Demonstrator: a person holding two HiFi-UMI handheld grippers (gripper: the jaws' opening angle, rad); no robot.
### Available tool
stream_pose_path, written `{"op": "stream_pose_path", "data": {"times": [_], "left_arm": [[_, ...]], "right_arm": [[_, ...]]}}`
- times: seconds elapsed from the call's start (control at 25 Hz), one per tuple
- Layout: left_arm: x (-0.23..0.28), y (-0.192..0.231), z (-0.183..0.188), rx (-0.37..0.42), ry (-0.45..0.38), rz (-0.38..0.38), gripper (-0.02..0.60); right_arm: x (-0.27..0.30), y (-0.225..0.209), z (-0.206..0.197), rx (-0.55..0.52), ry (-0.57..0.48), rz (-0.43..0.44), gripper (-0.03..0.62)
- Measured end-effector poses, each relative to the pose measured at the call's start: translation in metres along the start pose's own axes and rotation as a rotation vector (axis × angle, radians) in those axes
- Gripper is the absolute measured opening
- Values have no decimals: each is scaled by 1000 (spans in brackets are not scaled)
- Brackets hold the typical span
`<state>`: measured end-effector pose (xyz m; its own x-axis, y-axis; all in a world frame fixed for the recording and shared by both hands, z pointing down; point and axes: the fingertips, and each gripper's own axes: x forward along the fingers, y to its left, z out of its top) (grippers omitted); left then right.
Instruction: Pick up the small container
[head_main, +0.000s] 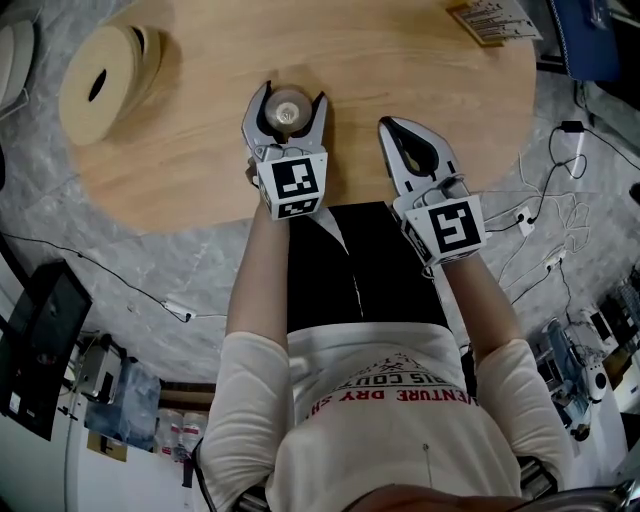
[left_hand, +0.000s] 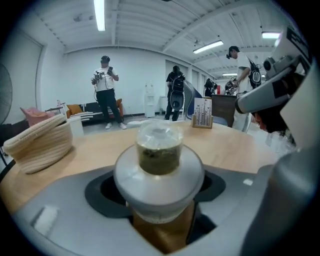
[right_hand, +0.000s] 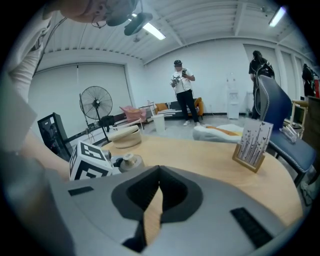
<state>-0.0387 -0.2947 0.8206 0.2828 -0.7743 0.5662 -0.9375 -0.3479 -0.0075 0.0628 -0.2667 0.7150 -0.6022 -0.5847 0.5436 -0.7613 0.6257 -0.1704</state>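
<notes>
The small container (head_main: 290, 108) is a clear pot with a wide white lid and a dark green filling. It stands on the round wooden table (head_main: 400, 70) near its front edge. My left gripper (head_main: 288, 100) reaches around it with a jaw on either side. In the left gripper view the small container (left_hand: 159, 150) fills the middle between the jaws of the left gripper (left_hand: 159, 172), with a dark gap beside its body. My right gripper (head_main: 393, 125) lies to the right on the table, its jaws together and nothing in them. From the right gripper (right_hand: 160, 170) the container (right_hand: 127, 161) shows at left.
A woven straw basket (head_main: 105, 75) lies on the table's far left. A card stand (head_main: 490, 20) stands at the far right edge. Cables run over the grey floor around the table. People stand far back in the room (left_hand: 105, 90).
</notes>
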Motion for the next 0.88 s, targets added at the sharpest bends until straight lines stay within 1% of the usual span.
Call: {"op": "stream_pose_path", "data": {"times": [0.16,0.36,0.56,0.68,0.8,0.88], "left_arm": [[-16,-4,2,4,24,-68,339],[-44,-2,42,25,-4,-89,339],[-89,-1,99,32,-46,-124,339],[-123,4,145,63,-88,-131,339],[-153,7,194,92,-145,-130,339],[-175,10,221,101,-167,-124,339]], "right_arm": [[-10,15,12,-12,-1,6,8],[-22,27,46,-39,-18,26,8],[-44,37,94,-45,-53,14,8],[-58,44,128,-49,-79,10,8],[-76,44,161,-78,-110,-6,8],[-89,46,185,-96,-135,-18,8]]}}
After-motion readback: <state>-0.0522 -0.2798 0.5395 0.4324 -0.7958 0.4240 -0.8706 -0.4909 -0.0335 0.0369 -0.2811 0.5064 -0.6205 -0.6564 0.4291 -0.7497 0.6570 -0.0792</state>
